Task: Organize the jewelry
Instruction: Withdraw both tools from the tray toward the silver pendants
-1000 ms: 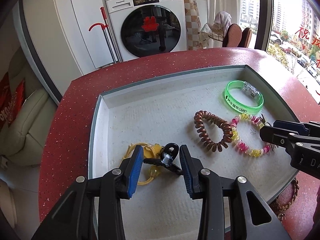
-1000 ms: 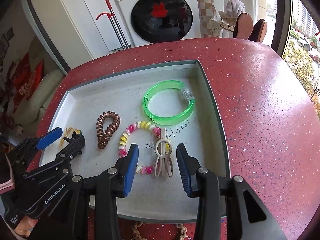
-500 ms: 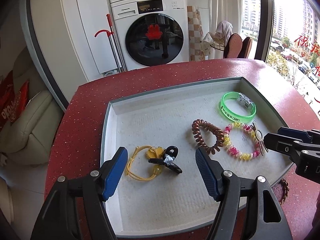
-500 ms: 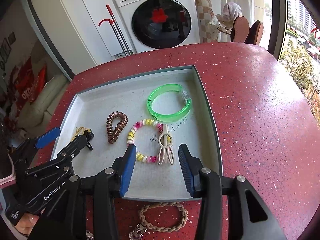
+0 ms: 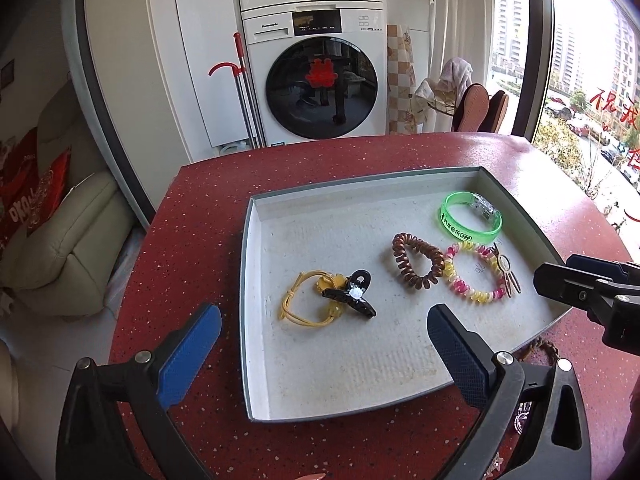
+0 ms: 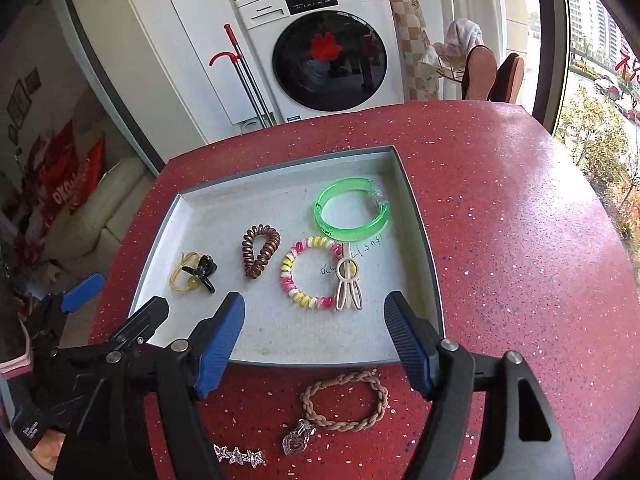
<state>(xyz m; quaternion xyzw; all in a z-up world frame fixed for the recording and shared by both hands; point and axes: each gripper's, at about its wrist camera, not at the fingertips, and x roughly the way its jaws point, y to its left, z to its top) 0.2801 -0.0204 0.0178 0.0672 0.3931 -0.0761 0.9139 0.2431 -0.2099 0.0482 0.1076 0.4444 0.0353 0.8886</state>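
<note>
Both hand-held grippers have drawn back from the tray (image 6: 416, 216) since a second ago. The left hand-held gripper (image 5: 324, 336) and right hand-held gripper (image 6: 314, 330) are released, jaws opening, nothing between them. The black hair claw (image 5: 350, 294) and white clip (image 6: 348, 284) lie in the tray on the red desk (image 6: 520, 240).

Black claw clip (image 5: 349, 293) atop yellow hair tie (image 5: 298, 304), apparently touching, in grey tray (image 5: 250, 264).

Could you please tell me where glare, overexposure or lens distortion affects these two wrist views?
Left wrist view: the window at right is blown out, and the grey rectangular tray bows from fisheye. Right wrist view: daylight sheens the red speckled tabletop, and the white washing machine leans; the jewelry stays sharp.
</note>
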